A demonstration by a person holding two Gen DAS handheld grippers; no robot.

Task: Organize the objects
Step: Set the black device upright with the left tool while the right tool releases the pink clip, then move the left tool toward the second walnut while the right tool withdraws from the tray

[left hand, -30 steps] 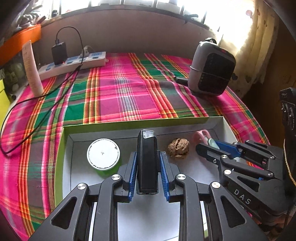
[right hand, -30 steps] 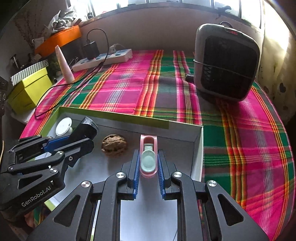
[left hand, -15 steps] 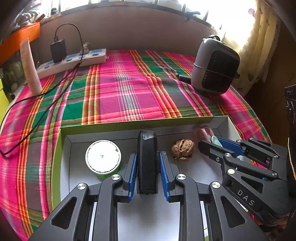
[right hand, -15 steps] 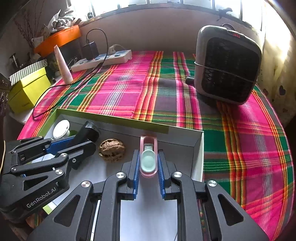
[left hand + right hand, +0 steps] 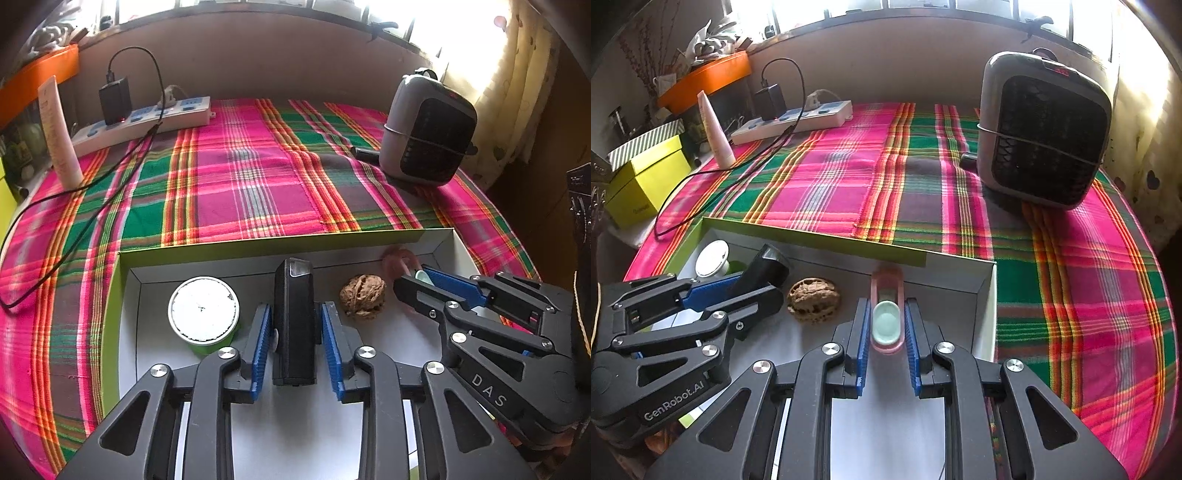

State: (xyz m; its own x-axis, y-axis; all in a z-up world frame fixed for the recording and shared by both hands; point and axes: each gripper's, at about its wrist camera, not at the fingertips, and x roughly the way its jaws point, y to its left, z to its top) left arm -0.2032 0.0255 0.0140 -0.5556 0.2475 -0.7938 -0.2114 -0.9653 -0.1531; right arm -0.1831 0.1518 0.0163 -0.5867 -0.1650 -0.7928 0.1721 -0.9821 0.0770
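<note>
Left tool (image 5: 295, 328) spread around black device (image 5: 294, 321), gaps both sides; right tool (image 5: 886, 332) spread around pink clip (image 5: 886, 314), lower centre, in box (image 5: 258, 245).

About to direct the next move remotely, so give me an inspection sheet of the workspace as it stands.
Surface: plaid cloth with a shallow white box on it.
Job's things: in the box, white-lidded jar, black device, walnut, pink clip.
Clutter: heater, tube, yellow box.
Grippers: left gripper open, pads flanking the black device with small gaps; right gripper astride the pink clip, contact unclear.
Cables: power strip, charger lead trailing over the cloth.
Surroundings: window, curtain.
</note>
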